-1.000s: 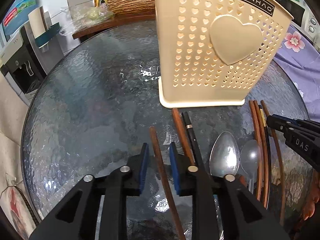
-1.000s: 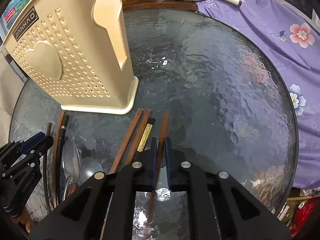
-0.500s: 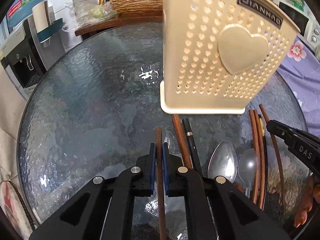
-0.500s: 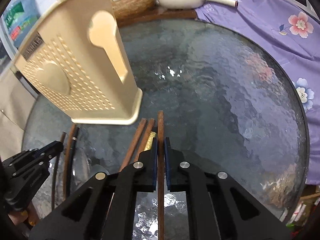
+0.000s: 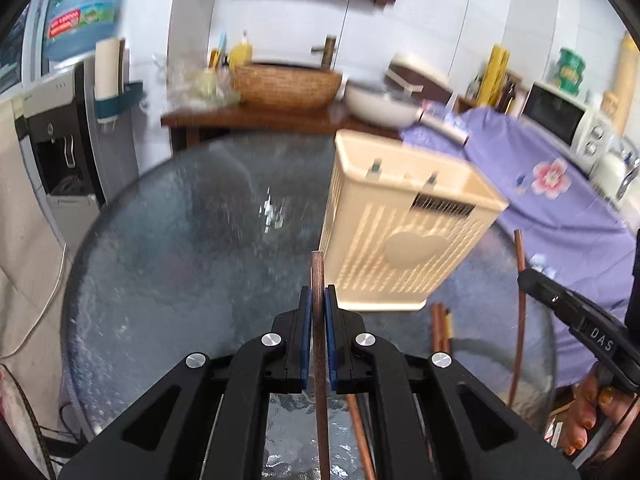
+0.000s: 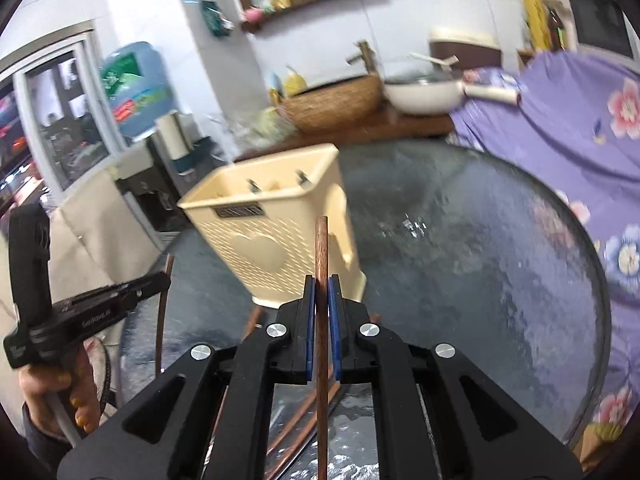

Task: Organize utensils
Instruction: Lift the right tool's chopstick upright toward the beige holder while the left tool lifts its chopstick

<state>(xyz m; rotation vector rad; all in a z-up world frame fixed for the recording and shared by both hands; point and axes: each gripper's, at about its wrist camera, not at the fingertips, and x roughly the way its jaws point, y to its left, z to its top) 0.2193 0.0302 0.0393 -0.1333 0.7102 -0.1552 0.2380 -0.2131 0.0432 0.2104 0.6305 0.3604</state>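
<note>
At the bottom centre of the left wrist view, the left gripper has its blue pads clamped on a dark wooden chopstick, whose tip stands just past the fingertips and whose shaft runs down out of the lower edge. The right wrist view shows the same thing at its bottom centre: the right gripper pinches a second wooden chopstick, tip up, in front of the holder.

Just beyond the left gripper, a few more chopsticks lie on the round glass table, right of centre and below the holder; through the motion blur their number is hard to tell. At the right edge of the left view a hand carries the other gripper with its stick rising toward the upper right.

In mid-frame stands the cream utensil holder, perforated, with a raised heart on its face, upright on the glass and open at the top. It appears empty, though the inside is only partly seen.

Further back, toward the upper centre, a woven basket and a white pan sit on a wooden side table. A purple flowered cloth covers the right.
</note>
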